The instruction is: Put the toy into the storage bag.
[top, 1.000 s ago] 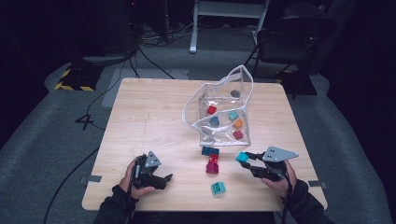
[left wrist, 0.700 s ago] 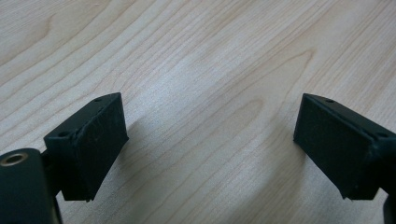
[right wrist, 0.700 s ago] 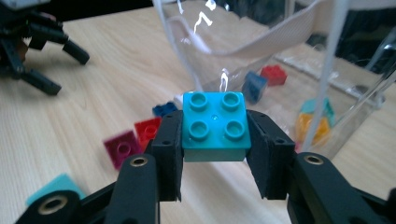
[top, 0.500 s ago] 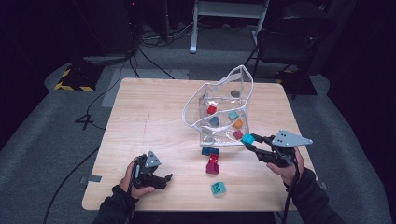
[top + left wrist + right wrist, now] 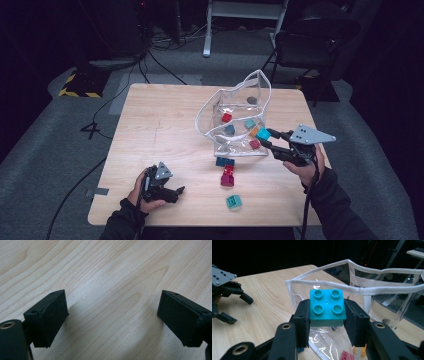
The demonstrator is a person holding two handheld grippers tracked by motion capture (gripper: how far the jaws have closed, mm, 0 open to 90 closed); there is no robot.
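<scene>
The right gripper point(image 5: 327, 322) has its jaws clamped on the two side faces of a teal block point(image 5: 327, 307), studs up, and in the high view the same teal block point(image 5: 263, 134) hangs at the near right wall of the clear bag point(image 5: 235, 115), at about 3 o'clock from the bag's middle. The block sits level with the white-piped rim point(image 5: 352, 290) but on the near side of it, so the main risk, by this reading, is that a forward push catches the block or a jaw tip on that piping; the bag is soft and unsupported, and a nudge could fold the wall inward or slide the whole bag toward 12 o'clock. A release made short of the rim would likely drop the block outside onto the table point(image 5: 165, 125). The hold covers only the lower part of the smooth sides, so a knock against the rim could twist the block loose. The left gripper point(image 5: 167, 192) rests near the table's front edge at about 7 o'clock from the bag, its jaws apart with nothing between them over bare wood point(image 5: 112, 302), too far off to steady the bag. Loose blocks lie at 6 o'clock from the bag: a blue block point(image 5: 224, 161), a red block point(image 5: 228, 176) and another teal one point(image 5: 233, 201), which a shifted bag could scatter.
</scene>
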